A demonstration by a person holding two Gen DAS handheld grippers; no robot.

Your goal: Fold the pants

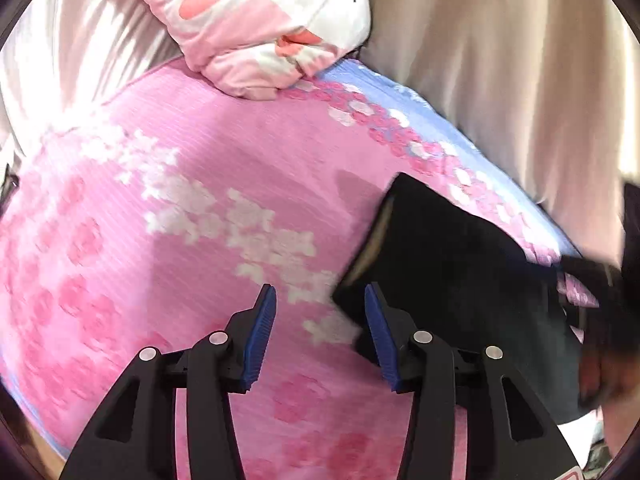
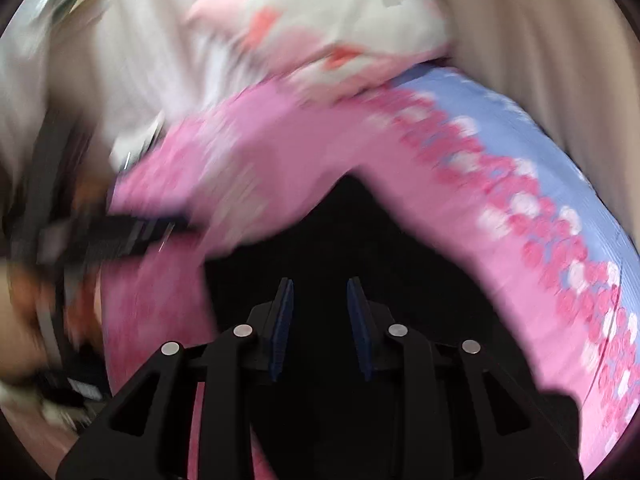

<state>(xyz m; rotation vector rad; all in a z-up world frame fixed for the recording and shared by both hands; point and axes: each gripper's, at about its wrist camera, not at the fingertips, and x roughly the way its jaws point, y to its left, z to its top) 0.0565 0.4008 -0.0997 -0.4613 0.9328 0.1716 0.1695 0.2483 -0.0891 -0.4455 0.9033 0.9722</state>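
Left gripper hangs with its jaws spread and empty, just beside the near corner of the black pants. These lie as a compact bundle on the pink blanket, below the pillow. Right gripper, jaws parted, hovers over the pants with nothing clearly pinched; its view is blurred. A hasty grab could catch the blanket too, or spill the layers.

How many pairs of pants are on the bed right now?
1. The black pants lie folded on the pink blanket, near its blue edge, right of the open left gripper. More could be out of frame.
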